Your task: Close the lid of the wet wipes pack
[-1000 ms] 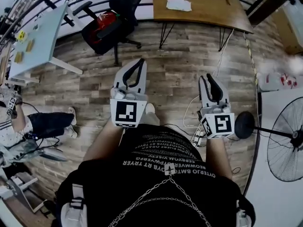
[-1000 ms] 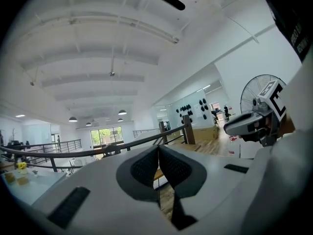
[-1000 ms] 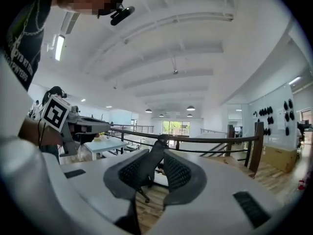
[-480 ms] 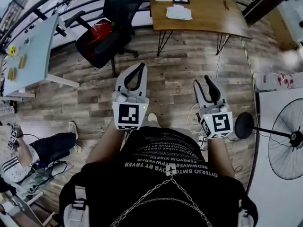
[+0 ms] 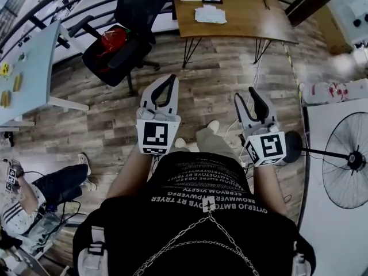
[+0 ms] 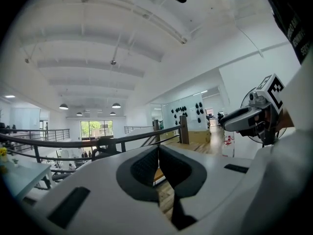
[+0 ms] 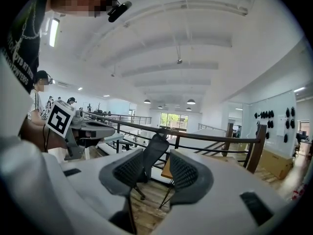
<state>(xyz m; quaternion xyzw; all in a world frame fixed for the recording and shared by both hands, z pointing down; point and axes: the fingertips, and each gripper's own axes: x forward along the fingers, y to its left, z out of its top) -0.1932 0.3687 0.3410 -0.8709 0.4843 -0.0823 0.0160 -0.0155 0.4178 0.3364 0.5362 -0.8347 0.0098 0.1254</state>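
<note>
A white flat packet (image 5: pixel 210 14) lies on the brown wooden table (image 5: pixel 247 16) far ahead; it is too small to tell whether it is the wipes pack or how its lid stands. Both grippers hang in the air over the plank floor, well short of that table. My left gripper (image 5: pixel 170 79) (image 6: pixel 158 148) has its pads together with nothing between them. My right gripper (image 5: pixel 246 94) (image 7: pixel 159 155) is opening: a gap shows between its pads and only the chair and floor beyond are seen through it.
A black office chair (image 5: pixel 115 39) with a red item on it stands between me and the table's left end. A pale table (image 5: pixel 29 73) is at the left, a seated person (image 5: pixel 34 194) at lower left. A standing fan (image 5: pixel 345 160) is at the right, cables (image 5: pixel 230 137) on the floor.
The wooden table and chair have drifted left and slightly nearer as I stepped along. The right gripper's jaws have spread apart. The left gripper's jaws stay together.
</note>
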